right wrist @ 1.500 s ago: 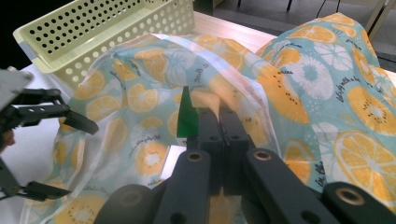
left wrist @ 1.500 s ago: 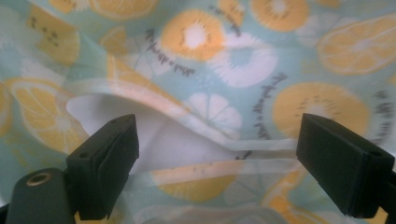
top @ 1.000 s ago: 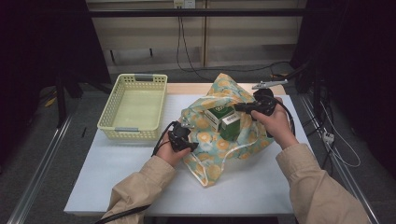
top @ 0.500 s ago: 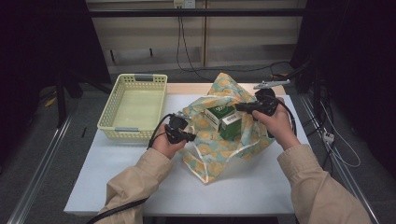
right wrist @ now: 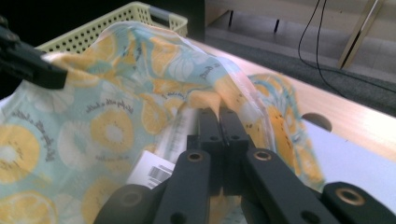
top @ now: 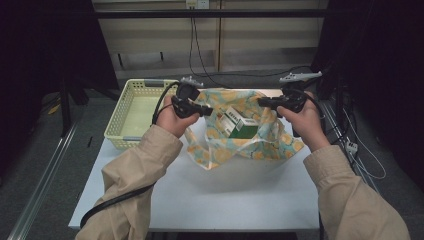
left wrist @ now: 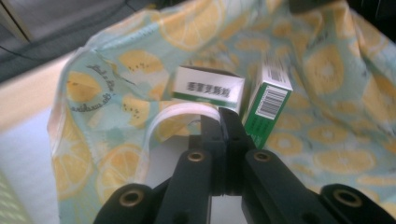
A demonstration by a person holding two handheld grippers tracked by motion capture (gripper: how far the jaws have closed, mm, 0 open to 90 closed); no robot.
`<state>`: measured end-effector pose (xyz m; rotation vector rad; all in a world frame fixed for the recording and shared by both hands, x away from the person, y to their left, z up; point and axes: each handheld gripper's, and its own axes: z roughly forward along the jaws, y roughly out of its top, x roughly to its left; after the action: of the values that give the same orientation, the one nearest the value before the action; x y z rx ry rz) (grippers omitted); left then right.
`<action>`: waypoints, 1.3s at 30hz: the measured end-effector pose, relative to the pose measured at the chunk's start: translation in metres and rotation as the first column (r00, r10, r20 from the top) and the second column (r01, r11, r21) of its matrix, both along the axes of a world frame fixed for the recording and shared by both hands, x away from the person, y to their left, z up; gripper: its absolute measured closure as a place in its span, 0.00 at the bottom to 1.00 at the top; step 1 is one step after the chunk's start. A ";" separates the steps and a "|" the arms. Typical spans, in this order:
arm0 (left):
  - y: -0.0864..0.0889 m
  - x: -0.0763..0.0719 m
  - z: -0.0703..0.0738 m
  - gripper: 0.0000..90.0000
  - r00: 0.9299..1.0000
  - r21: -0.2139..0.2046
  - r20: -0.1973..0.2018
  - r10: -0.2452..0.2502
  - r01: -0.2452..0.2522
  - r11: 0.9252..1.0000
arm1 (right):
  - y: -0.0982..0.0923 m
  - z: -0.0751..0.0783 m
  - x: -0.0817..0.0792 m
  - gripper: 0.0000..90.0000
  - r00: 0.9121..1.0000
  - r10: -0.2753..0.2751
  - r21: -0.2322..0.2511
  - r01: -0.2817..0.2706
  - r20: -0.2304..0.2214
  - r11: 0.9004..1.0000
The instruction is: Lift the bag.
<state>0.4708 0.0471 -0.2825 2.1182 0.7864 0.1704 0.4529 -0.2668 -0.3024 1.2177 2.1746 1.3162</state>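
Cloth folds hide the lower parts of two green-and-white cardboard boxes (top: 241, 125) inside the soft lemon-print bag (top: 270, 145) over the white table (top: 240, 195). I hold its mouth wide: my left gripper (top: 206, 111) pinches a white strap, my right gripper (top: 262, 102) pinches the opposite rim. One perforated yellow basket (top: 131, 112) sits left.

**Colours on the table**

The bag (top: 235, 142) is pale turquoise printed with yellow and orange citrus slices — some slices nearly white; its handle (left wrist: 180, 112) is white; the boxes (top: 240, 125) inside are green and white, one bearing a black barcode; the basket (top: 131, 107) is pale yellow; both grippers (top: 205, 111) (top: 261, 102) are black; the table (top: 210, 195) is white; the sleeves (top: 135, 175) are beige.
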 end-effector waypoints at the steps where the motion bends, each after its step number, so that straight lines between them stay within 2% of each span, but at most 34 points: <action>1: -0.001 0.003 0.007 1.00 1.000 -0.005 0.004 0.002 -0.002 1.000 | -0.001 0.004 0.001 1.00 1.000 -0.004 -0.001 0.004 0.006 1.000; 7: -0.002 0.016 0.042 1.00 0.999 -0.032 0.049 0.021 -0.019 0.999 | -0.001 0.032 0.004 1.00 0.999 -0.009 -0.001 0.009 0.048 1.000; 9: -0.001 0.018 0.046 1.00 0.999 -0.036 0.048 0.021 -0.019 0.999 | 0.000 0.041 0.005 1.00 0.998 -0.002 0.008 0.001 0.059 1.000; 11: -0.001 0.018 0.043 1.00 0.999 -0.026 0.031 0.008 -0.008 1.000 | 0.004 0.044 0.005 1.00 0.998 0.014 0.011 -0.015 0.062 1.000; 13: 0.002 0.015 0.036 1.00 1.000 -0.021 0.018 -0.004 0.004 1.000 | 0.010 0.042 0.004 1.00 0.998 0.035 0.008 -0.036 0.055 0.999; 18: 0.015 0.004 0.016 1.00 1.000 -0.049 -0.029 -0.010 0.008 0.999 | 0.029 0.024 0.000 1.00 0.995 0.094 0.019 -0.095 0.034 0.995; 22: 0.026 -0.005 0.001 1.00 0.998 -0.055 -0.056 -0.009 0.006 0.998 | 0.044 0.011 -0.005 1.00 0.991 0.136 0.019 -0.136 0.010 0.991; 25: 0.034 -0.015 -0.009 0.99 0.998 -0.061 -0.061 -0.007 0.003 0.998 | 0.056 0.004 -0.011 1.00 0.984 0.179 0.018 -0.178 0.000 0.984; 27: 0.038 -0.020 -0.013 0.96 0.999 -0.067 -0.050 -0.005 0.002 0.998 | 0.064 -0.002 -0.016 1.00 0.979 0.204 0.023 -0.204 -0.007 0.979; 30: 0.044 -0.028 -0.019 0.88 0.999 -0.083 -0.041 0.002 -0.006 0.997 | 0.072 -0.010 -0.021 1.00 0.973 0.231 0.021 -0.230 -0.024 0.973; 32: 0.046 -0.034 -0.023 0.86 0.999 -0.073 -0.037 -0.009 0.006 0.997 | 0.077 -0.017 -0.025 1.00 0.968 0.250 0.033 -0.249 -0.032 0.968; 33: 0.046 -0.037 -0.025 0.80 0.999 -0.065 -0.032 -0.009 0.007 0.998 | 0.078 -0.020 -0.026 0.99 0.966 0.256 0.038 -0.255 -0.039 0.966; 34: 0.046 -0.039 -0.027 0.71 1.000 -0.059 -0.021 -0.009 0.008 0.998 | 0.080 -0.024 -0.029 0.96 0.964 0.261 0.043 -0.259 -0.056 0.965; 36: 0.047 -0.042 -0.030 0.56 1.000 -0.063 -0.008 -0.013 0.012 0.998 | 0.082 -0.028 -0.032 0.82 0.964 0.260 0.052 -0.256 -0.065 0.965; 39: 0.051 -0.044 -0.033 0.37 1.000 -0.069 0.014 -0.017 0.018 0.997 | 0.077 -0.030 -0.036 0.59 0.968 0.243 0.052 -0.240 -0.059 0.969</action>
<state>0.4271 0.0978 -0.3158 2.0562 0.7548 0.1456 0.4167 -0.1899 -0.3324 1.0498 2.4146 1.4442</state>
